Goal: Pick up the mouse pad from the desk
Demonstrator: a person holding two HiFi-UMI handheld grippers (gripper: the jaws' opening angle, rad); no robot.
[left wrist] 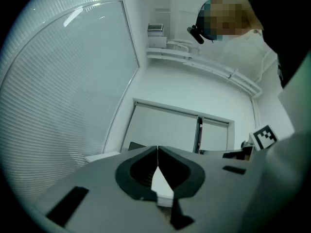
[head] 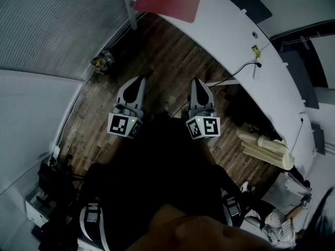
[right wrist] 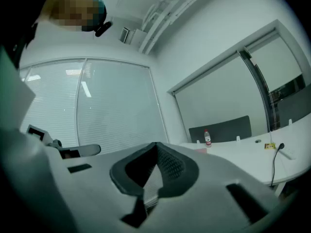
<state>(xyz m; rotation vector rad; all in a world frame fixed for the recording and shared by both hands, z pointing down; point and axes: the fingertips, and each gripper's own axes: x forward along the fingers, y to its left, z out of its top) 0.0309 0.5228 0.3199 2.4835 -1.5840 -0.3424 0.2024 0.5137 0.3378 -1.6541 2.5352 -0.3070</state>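
Mouse pad (head: 168, 0), top cropped, poss. overhanging desk (head: 230, 35)

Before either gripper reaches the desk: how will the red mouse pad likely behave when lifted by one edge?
The mouse pad looks thin and lies flat on the desk, so it will probably droop from a one-edge grip. As a thin sheet it is likely light. It sits near the desk's edge, so sliding it outward may free an edge to pinch.

Curved white desk (head: 225, 27), red mouse pad (head: 168, 0) near one end (bottle (right wrist: 207, 138) beside it), black cable (head: 250, 65) farther along
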